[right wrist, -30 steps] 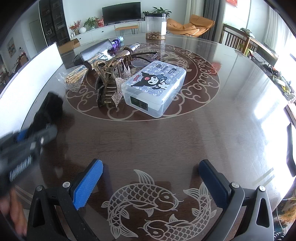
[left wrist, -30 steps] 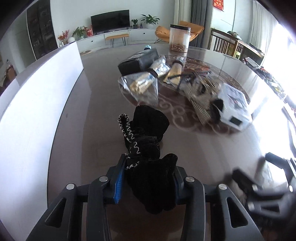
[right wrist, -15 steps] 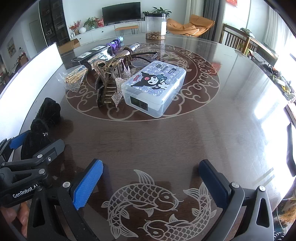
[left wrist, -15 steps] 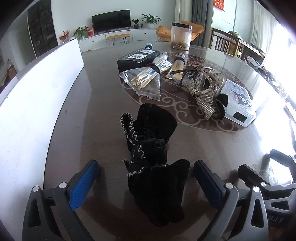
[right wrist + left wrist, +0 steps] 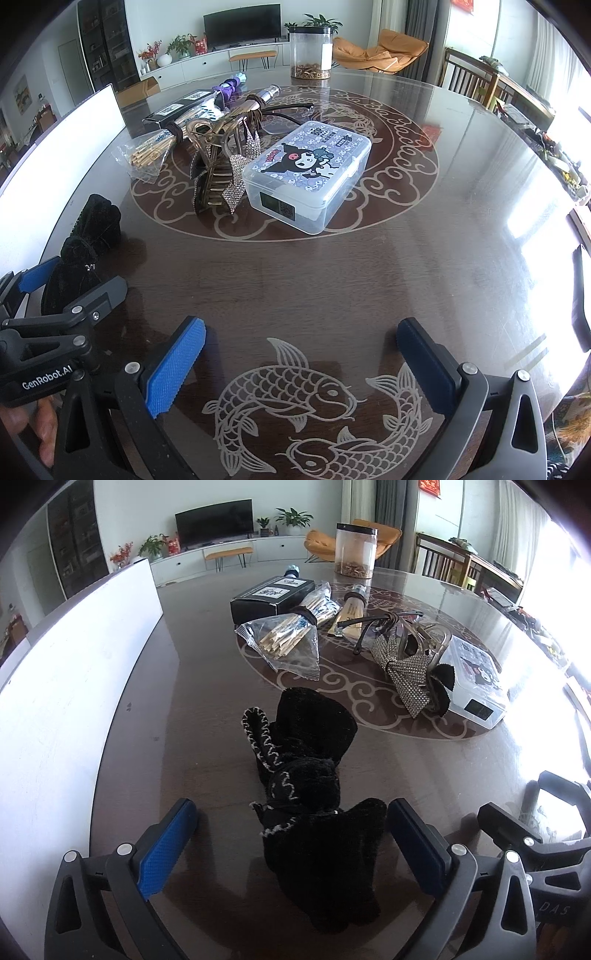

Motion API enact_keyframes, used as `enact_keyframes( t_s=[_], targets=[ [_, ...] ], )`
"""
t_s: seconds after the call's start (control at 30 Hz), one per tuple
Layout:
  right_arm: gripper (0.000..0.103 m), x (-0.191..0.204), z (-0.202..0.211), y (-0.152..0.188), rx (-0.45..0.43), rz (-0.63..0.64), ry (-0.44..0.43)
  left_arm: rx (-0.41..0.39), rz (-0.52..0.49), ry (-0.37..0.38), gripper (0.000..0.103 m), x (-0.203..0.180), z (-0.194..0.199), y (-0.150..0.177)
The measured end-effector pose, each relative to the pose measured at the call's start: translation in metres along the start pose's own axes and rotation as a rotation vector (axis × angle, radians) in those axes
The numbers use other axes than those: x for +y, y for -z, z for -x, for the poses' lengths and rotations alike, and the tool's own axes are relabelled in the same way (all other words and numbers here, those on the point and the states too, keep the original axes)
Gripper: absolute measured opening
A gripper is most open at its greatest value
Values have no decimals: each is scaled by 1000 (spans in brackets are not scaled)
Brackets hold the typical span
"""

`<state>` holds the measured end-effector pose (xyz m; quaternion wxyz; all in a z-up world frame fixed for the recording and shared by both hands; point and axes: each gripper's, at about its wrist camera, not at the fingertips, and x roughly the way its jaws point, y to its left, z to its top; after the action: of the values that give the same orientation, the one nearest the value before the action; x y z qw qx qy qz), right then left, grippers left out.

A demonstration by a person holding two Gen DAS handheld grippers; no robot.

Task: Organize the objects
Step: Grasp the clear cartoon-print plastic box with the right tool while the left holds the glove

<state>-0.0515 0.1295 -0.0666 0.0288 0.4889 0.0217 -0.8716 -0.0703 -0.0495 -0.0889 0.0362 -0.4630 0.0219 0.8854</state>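
Your left claw [image 5: 288, 845] has just been opening and now stands spread, the black velvet bow [image 5: 314, 786] lying loose on the worktop [image 5: 192, 709] between its pads. Your right claw [image 5: 301, 369] is spread over bare worktop.

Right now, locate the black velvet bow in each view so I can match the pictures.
Left wrist: the black velvet bow lies at lower centre on the table, one end between the open left tongs.
Right wrist: the bow sits at the left edge, partly behind those tongs.
Shared landmark: the cartoon-lid plastic box.
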Motion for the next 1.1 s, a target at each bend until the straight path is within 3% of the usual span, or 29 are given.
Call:
enact_keyframes(
  t_s=[0.4,0.67,0.83,0.93,1.0,1.1],
  targets=[
    [103,-6,3,-1,-8,-30,-30,-11,10,-6,103,0,0,1],
    [103,-49,36,-9,-180,-261,-158,-13,12,-10,103,0,0,1],
    [103,-57,15,-61,-131,-345,-227,-14,16,-13,103,0,1,1],
    [102,-53,-8,-93,-94,-367,-199,-14,15,-13,103,0,1,1],
    [92,-49,-25,-112,-50,-376,-156,-14,15,-12,103,0,1,1],
    [86,-39,-47,-129,8,-346,-92,-14,15,-13,103,0,1,1]
  ],
)
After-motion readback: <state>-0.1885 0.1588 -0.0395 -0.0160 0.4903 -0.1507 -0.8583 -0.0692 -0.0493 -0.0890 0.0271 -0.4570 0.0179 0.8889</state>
